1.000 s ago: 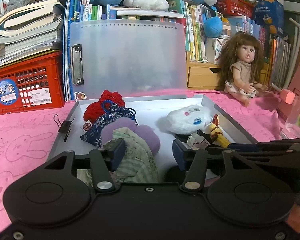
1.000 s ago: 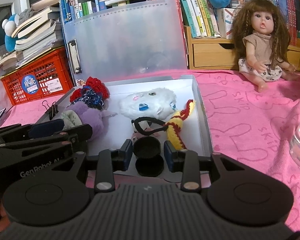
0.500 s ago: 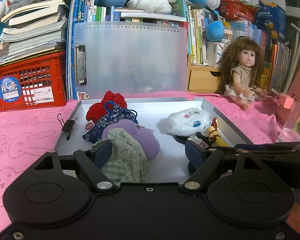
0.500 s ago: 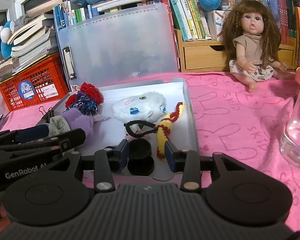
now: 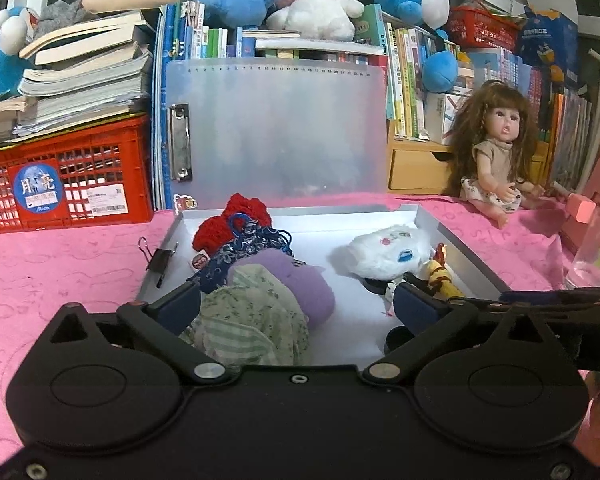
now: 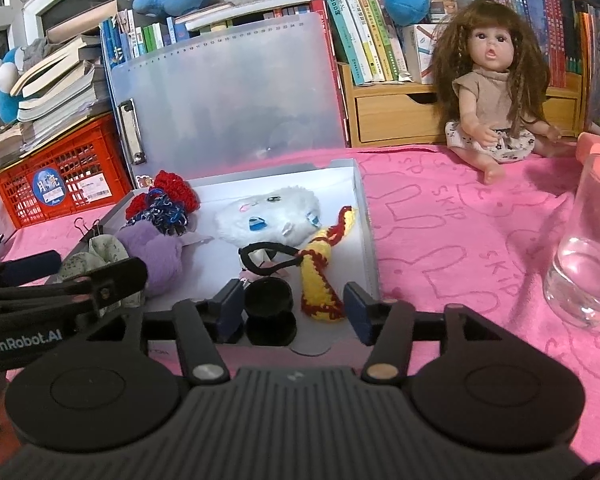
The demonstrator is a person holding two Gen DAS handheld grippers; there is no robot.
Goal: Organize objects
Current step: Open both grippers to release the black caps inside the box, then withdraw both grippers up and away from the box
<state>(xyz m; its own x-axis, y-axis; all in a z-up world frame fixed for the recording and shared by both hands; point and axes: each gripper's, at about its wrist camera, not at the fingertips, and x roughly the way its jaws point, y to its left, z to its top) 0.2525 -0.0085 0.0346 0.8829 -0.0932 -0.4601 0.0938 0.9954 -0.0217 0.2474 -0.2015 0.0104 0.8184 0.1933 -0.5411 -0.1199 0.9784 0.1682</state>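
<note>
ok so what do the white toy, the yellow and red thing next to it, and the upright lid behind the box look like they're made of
White toy: looks like long-pile plush, fuzzy and matte, with small stitched-on patches.
Yellow and red thing: seems crocheted or knitted yarn; looped stitches and stripes show.
Upright lid: probably frosted translucent plastic, smooth with a faint sheen; a printed ruler scale runs along its top edge and blurred shapes show through.
</note>
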